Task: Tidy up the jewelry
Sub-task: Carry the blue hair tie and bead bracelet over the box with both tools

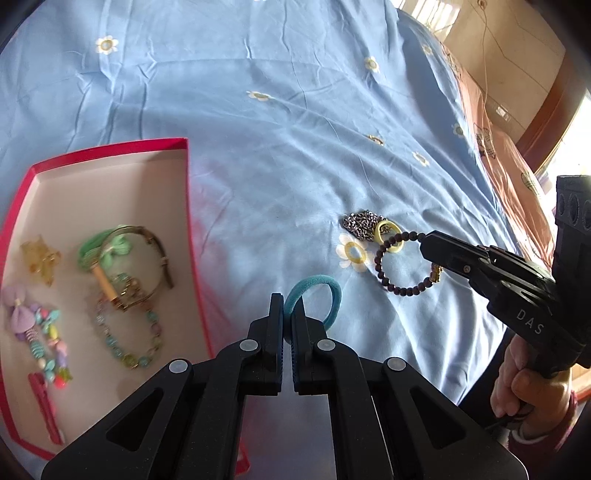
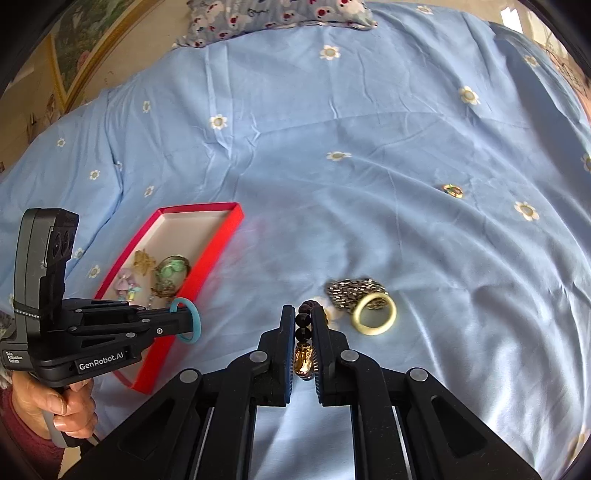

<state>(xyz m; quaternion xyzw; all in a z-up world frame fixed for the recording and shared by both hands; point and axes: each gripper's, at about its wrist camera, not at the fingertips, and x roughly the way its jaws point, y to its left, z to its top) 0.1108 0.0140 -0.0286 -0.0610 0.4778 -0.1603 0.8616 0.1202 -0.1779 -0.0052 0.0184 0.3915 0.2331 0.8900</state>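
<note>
My left gripper is shut on a teal hair tie, held above the bed beside the red tray; it also shows in the right wrist view. The tray holds a green bracelet, a beaded bracelet, hair clips and charms. My right gripper is shut on a dark beaded bracelet with a gold charm; in the left wrist view the bracelet hangs from it. A cream ring and a metal chain lie just right of it.
A small gold ring lies further back on the blue flowered sheet. A patterned pillow is at the head of the bed. The bed's edge and a pink cover are at right.
</note>
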